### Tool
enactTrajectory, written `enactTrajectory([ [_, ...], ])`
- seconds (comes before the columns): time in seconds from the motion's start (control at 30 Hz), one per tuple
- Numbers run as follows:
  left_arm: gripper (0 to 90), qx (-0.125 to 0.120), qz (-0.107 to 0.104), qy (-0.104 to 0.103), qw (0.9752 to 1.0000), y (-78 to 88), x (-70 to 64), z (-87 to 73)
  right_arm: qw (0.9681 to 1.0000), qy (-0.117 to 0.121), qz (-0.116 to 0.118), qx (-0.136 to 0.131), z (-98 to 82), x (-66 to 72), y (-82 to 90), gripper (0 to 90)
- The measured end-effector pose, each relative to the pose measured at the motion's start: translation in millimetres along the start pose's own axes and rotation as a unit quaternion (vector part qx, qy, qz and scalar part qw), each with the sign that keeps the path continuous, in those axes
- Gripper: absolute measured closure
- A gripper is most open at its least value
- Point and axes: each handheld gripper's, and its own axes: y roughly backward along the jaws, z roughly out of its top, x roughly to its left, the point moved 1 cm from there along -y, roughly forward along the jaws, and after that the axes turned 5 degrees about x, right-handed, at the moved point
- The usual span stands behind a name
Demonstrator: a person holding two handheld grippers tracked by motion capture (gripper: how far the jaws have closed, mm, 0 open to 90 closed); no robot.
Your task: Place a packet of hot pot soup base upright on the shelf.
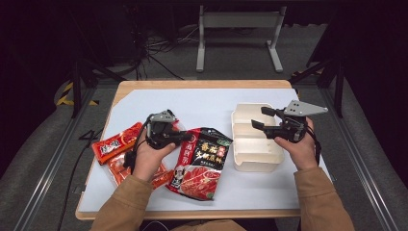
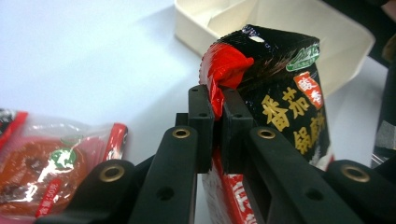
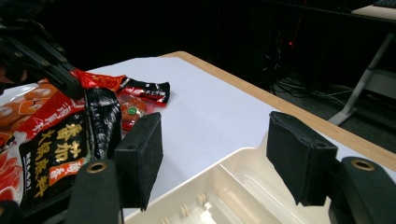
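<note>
A black and red soup-base packet (image 1: 202, 163) lies in the middle of the table, its top left corner lifted. My left gripper (image 1: 185, 136) is shut on that corner; in the left gripper view the jaws pinch the packet's (image 2: 280, 98) red edge. My right gripper (image 1: 260, 118) hovers open over the left side of a white divided container (image 1: 260, 166). In the right gripper view its pads (image 3: 140, 154) stand wide apart above the container's rim (image 3: 201, 175), with nothing between them. Beyond them the packet (image 3: 60, 144) hangs from the left gripper (image 3: 46, 60).
Red and orange sauce pouches (image 1: 115, 142) lie at the table's left, more under the left forearm (image 1: 122, 168); one shows in the left gripper view (image 2: 56, 158). A white sheet (image 1: 202, 103) covers the wooden table. A metal frame (image 1: 238, 21) stands on the floor beyond.
</note>
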Motion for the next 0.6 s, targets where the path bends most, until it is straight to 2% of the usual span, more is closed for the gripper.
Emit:
enactTrajectory([
  [0.17,85.9,-0.016,-0.001,-0.014,0.9998,13.5,-9.9,5.0,1.0000,-0.002,0.006,-0.003,2.6,1.4,2.8,39.2],
  [0.43,86.2,-0.029,0.012,-0.048,0.9984,30.6,-27.6,9.5,0.9998,-0.005,0.018,-0.009,5.7,2.1,7.0,43.9],
  [0.6,86.2,-0.040,0.018,-0.061,0.9972,38.7,-35.1,12.1,0.9995,-0.003,0.027,-0.013,9.2,5.3,10.1,47.1],
])
